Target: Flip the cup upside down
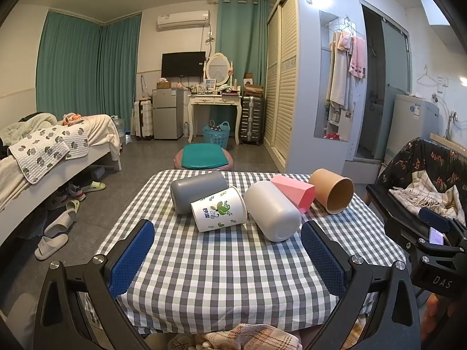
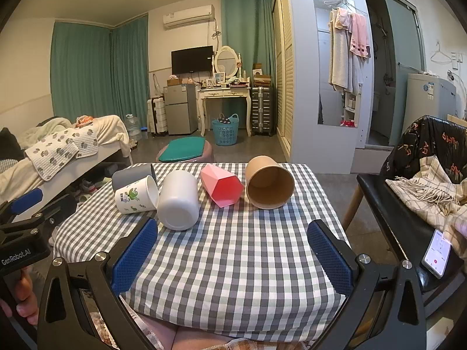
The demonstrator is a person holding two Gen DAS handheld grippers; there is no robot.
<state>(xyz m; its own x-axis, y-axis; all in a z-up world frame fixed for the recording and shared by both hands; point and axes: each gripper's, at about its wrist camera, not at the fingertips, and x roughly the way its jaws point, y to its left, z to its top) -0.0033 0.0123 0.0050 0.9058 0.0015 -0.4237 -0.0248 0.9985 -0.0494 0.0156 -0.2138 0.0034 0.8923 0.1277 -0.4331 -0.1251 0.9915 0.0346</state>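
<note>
Black grip, "GenRobot.AI" lettering

The table, covered by a checked cloth, carries five cups lying on their sides: grey, printed, white, pink, brown.

Five cups lying in a row on table

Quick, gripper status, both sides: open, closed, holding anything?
Left gripper: open, empty, short of the cups on the checkered table.
Right gripper: open, empty, also short of the cups.
</note>
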